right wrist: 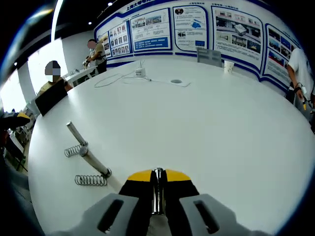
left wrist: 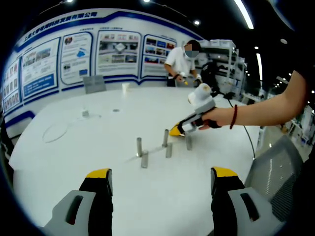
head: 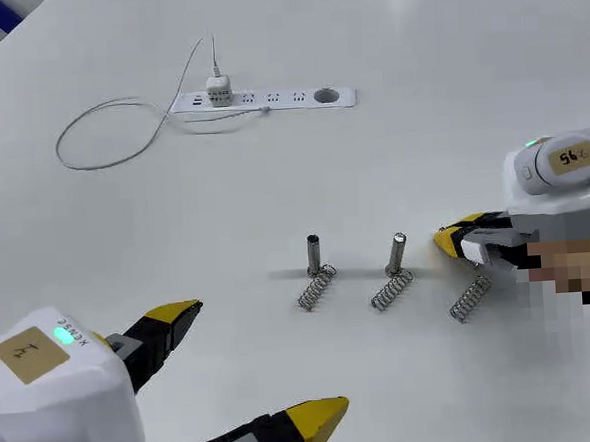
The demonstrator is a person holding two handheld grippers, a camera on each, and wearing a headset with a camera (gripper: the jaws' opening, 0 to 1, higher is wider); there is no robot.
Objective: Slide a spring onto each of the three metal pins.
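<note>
Steel third pin is clamped in the right gripper, jaws closed on it, at 3 o'clock of two standing pins. Three springs lie unthreaded at 6 o'clock. Judged step: presenting this pin; next, a spring needs coaxial alignment. The left gripper gapes empty, 7 o'clock, well apart.

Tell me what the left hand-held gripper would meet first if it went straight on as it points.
Probably the nearest spring, lying on the table beside its upright pin; depth is unclear, so this is a judgement.
</note>
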